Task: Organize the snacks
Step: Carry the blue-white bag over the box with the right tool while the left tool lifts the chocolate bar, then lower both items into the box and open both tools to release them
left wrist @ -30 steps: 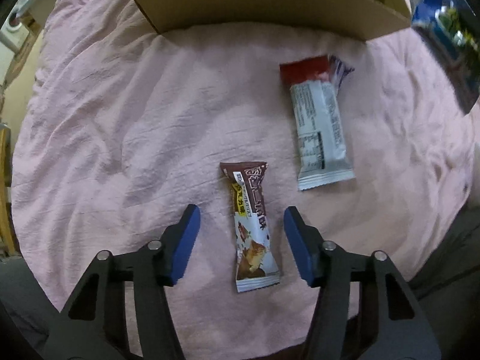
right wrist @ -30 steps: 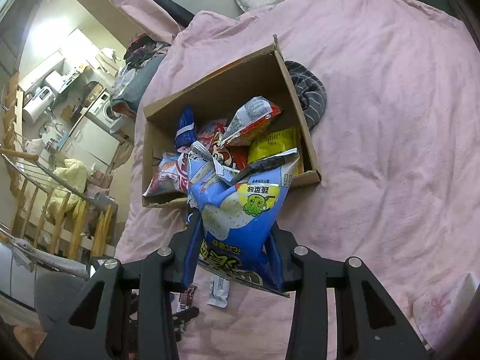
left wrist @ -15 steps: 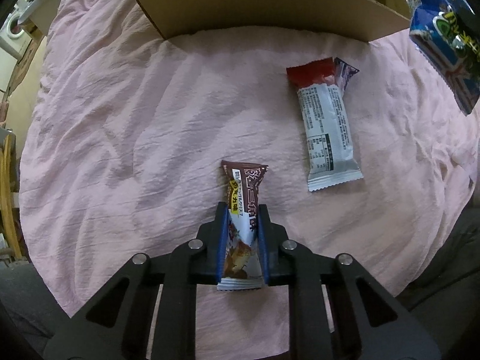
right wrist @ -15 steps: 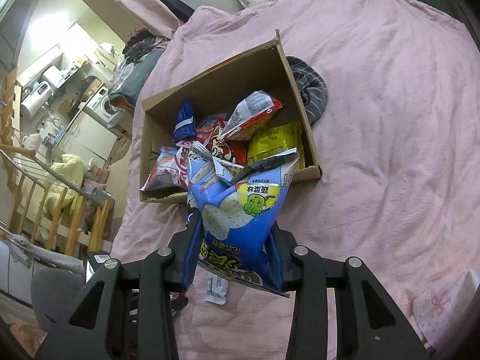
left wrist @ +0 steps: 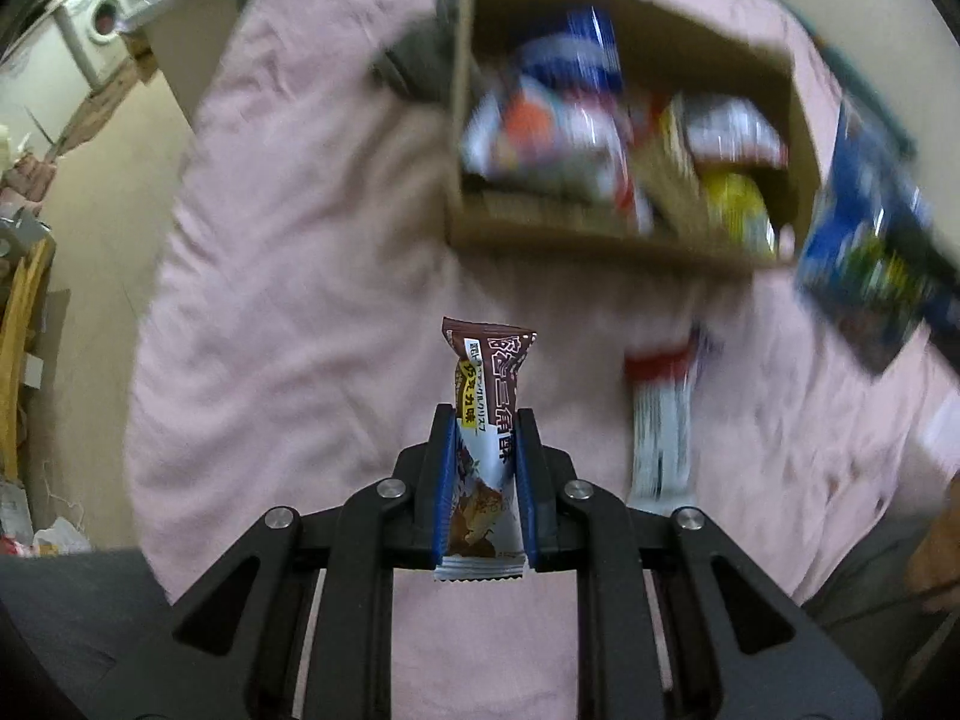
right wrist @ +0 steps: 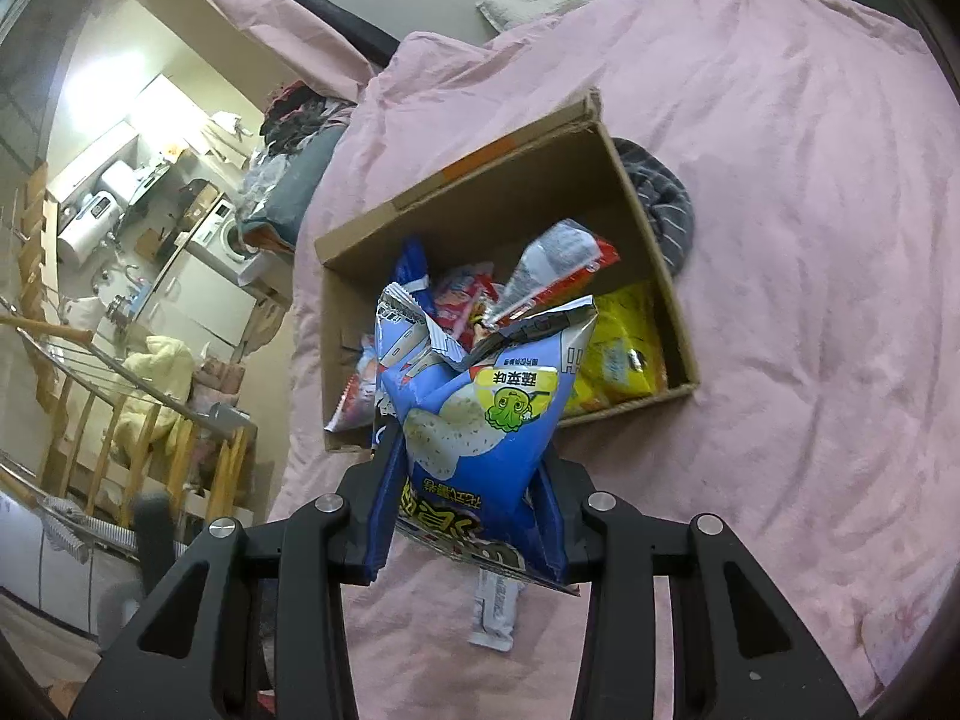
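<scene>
Two snacks are held above the pink bedspread (right wrist: 780,240): left gripper (left wrist: 483,468) clamped on a brown chocolate wafer packet (left wrist: 487,420), right gripper (right wrist: 468,510) clamped on a blue crisp bag (right wrist: 480,420). Most snacks fill the open cardboard box (right wrist: 480,192); one white bar wrapper (left wrist: 660,420) remains on the bed near the box's front wall.

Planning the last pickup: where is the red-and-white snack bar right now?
In the left wrist view, the red-and-white snack bar lies on the pink blanket, right of the left gripper.
</scene>
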